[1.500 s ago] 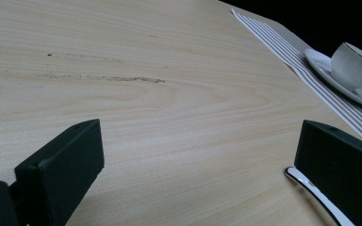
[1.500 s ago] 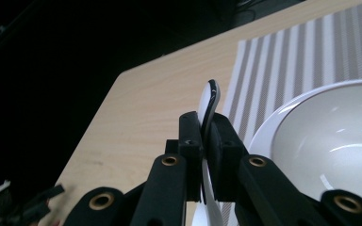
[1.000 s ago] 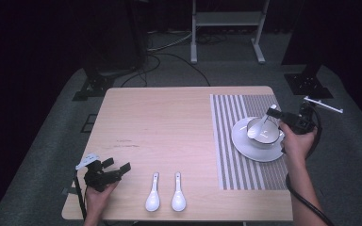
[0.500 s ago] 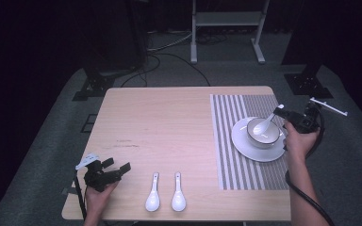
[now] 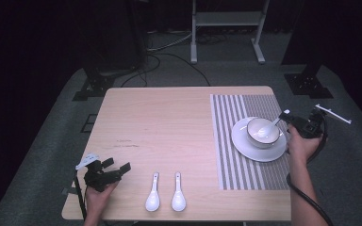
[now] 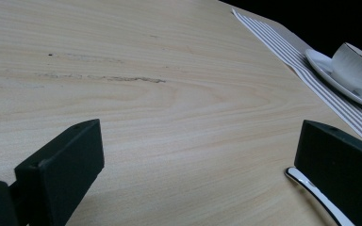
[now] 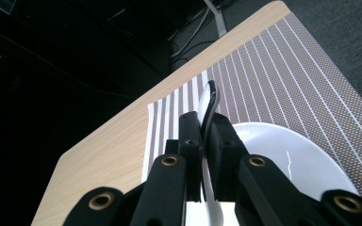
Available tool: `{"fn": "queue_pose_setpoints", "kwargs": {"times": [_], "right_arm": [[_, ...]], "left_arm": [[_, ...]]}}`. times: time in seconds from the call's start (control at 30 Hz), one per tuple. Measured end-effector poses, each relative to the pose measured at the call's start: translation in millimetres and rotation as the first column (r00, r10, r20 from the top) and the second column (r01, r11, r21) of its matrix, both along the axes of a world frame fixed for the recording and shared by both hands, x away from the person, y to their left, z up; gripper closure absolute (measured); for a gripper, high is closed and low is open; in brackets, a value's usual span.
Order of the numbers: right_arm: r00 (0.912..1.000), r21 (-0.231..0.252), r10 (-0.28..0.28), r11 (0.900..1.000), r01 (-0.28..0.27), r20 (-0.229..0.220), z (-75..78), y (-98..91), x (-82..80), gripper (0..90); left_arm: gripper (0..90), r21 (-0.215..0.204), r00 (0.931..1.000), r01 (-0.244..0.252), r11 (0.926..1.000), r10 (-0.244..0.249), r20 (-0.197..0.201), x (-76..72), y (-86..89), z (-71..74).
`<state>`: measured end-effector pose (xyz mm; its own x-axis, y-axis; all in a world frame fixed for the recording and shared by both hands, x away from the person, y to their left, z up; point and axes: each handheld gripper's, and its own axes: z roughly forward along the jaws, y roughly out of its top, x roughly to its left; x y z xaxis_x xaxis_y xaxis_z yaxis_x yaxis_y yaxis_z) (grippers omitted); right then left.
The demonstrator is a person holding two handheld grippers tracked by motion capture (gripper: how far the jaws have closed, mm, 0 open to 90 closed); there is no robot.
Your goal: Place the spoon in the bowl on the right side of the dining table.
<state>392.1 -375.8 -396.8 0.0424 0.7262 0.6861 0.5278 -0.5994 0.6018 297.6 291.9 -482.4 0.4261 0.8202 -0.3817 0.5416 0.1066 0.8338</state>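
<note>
Clamping the handle of a white ceramic spoon point(image 5: 267, 131), the right gripper point(image 5: 296, 123) is resting the spoon's head inside the bowl point(image 5: 263, 133) on the white plate point(image 5: 259, 149), right of centre in the high view. Letting go cleanly is probably calling for a slow parting of the jaws so the handle settles on the rim. Idling at lower left, the left gripper point(image 5: 115, 167) is holding its jaws wide apart beside two more spoons point(image 5: 165, 192).

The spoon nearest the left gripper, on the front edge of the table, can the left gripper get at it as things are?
Probably yes. The left gripper is open and holds nothing, and only bare table lies between it and the near spoon, whose handle already shows beside one jaw.
</note>
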Motion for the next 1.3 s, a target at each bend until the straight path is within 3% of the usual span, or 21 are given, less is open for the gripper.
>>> {"fn": "queue_pose_setpoints", "kwargs": {"times": [0.47, 0.83, 1.3], "right_arm": [[0.9993, -0.012, 0.02, 0.9997, -0.02, -0.031, -15.4, 6.5, 4.1, 84.4], [0.9984, 0.0, 0.02, 0.9998, -0.02, -0.052, -30.0, 0.2, 1.4, 83.7], [0.9973, -0.04, 0.027, 0.9987, -0.03, -0.068, -34.2, -6.5, -1.0, 69.3]], "left_arm": [[0.6, -0.001, 1.0, 0.001, 1.0, -0.001, 0.001, 0.0, 0.0, 0.0], [0.6, 0.0, 1.0, 0.001, 1.0, -0.001, 0.001, -0.1, -0.1, 0.1], [0.6, 0.001, 1.0, 0.001, 1.0, -0.001, 0.001, -0.1, -0.1, 0.1]]}}
